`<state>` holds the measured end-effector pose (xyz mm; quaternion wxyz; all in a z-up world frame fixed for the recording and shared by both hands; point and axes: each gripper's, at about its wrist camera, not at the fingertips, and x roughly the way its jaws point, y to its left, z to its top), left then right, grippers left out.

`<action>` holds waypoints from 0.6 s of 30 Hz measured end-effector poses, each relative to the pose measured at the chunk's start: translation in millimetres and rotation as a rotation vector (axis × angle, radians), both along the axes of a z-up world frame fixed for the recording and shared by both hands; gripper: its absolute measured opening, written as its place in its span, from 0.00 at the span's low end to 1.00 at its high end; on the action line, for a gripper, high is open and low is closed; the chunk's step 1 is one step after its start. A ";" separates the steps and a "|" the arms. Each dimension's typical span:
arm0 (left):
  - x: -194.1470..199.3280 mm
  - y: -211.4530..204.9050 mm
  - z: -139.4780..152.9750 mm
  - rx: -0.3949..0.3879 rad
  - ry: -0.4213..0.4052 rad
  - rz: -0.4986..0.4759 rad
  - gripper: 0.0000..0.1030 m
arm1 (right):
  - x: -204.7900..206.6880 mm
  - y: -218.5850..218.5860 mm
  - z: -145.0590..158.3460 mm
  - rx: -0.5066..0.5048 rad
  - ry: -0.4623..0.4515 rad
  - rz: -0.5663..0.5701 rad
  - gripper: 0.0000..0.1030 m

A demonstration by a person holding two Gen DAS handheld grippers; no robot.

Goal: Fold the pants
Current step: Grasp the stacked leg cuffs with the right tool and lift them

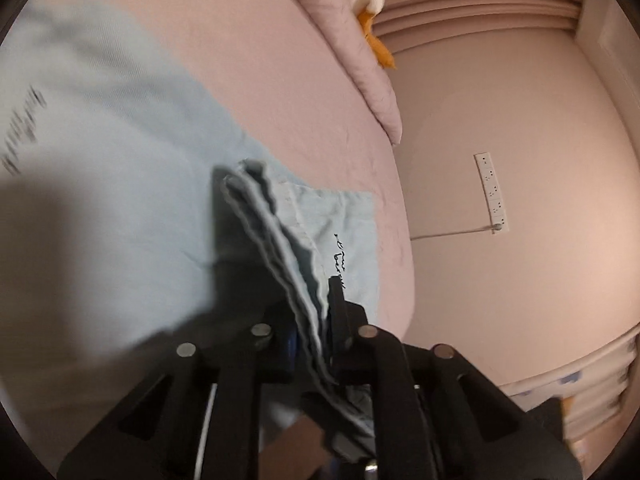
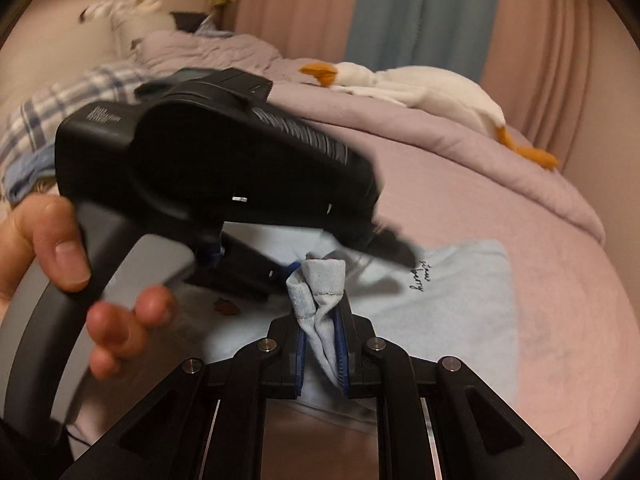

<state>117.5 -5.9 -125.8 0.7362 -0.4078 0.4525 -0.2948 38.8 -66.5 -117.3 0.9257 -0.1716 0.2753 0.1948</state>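
Pale blue pants [image 1: 120, 184] lie spread on a pink bed sheet [image 1: 260, 60], with a small line of black script [image 1: 340, 258] near one corner. My left gripper [image 1: 280, 248] is shut on a stack of several folded edges of the pants, lifted off the sheet. In the right wrist view my right gripper [image 2: 322, 312] is shut on a bunched hem of the same pants [image 2: 452, 312]. The left gripper's black housing [image 2: 220, 152] crosses that view just beyond it, held by a person's hand [image 2: 60, 248], fingers reaching toward the script [image 2: 420, 276].
A lilac duvet [image 2: 420, 144] is heaped along the far side of the bed with a white plush goose [image 2: 432, 88] on it. Plaid cloth [image 2: 60, 108] lies far left. The bed's edge drops to a floor with a power strip [image 1: 492, 196].
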 end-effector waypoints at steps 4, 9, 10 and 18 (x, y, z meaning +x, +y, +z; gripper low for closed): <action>-8.9 16.8 21.0 0.054 -0.108 0.038 0.09 | 1.7 5.5 11.0 0.022 -0.021 0.035 0.14; -8.7 38.4 18.0 0.155 -0.129 0.074 0.09 | -0.5 27.8 13.1 0.016 -0.043 0.109 0.14; -9.6 42.5 13.1 0.196 -0.114 0.085 0.09 | -0.3 35.2 11.1 0.010 -0.038 0.124 0.14; -20.4 83.2 -9.0 0.381 -0.029 0.195 0.32 | 17.3 56.6 -28.0 0.023 0.212 0.186 0.41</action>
